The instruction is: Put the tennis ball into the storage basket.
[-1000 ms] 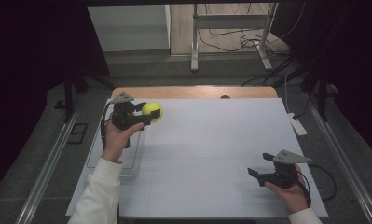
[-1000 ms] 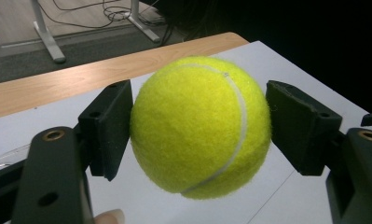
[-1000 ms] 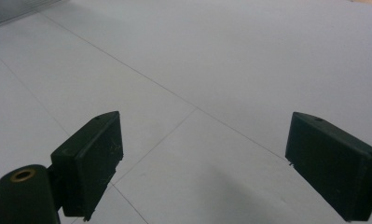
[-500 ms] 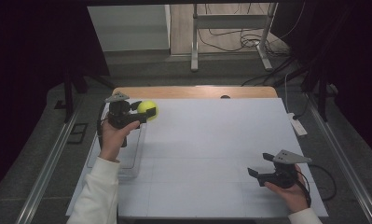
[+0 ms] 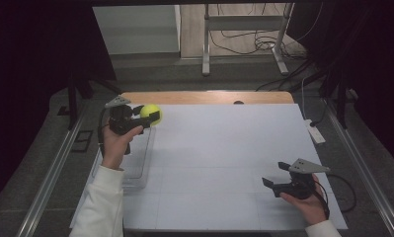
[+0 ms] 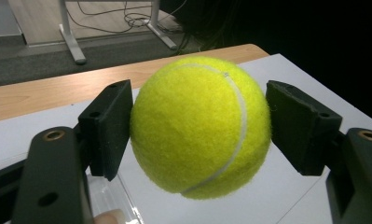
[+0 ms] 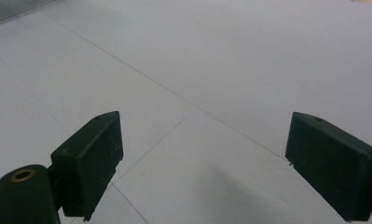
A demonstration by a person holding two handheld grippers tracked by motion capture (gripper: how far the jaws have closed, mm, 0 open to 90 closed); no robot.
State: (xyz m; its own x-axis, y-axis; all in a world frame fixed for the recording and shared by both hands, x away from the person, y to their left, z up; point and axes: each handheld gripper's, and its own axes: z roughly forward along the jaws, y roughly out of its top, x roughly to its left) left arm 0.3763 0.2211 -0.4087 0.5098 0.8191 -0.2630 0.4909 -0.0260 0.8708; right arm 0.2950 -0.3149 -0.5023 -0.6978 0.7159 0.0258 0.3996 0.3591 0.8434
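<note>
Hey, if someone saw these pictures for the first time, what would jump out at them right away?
The bright yellow-green felt tennis ball, clamped in the left gripper above the white table's far left edge. Next, the right gripper, jaws wide open with nothing between them, near the front right corner.

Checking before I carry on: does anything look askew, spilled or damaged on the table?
Nothing stands out. The yellow felt tennis ball sits clamped in the left gripper, intact; the clear plastic tray lies flat; the right gripper is open.
</note>
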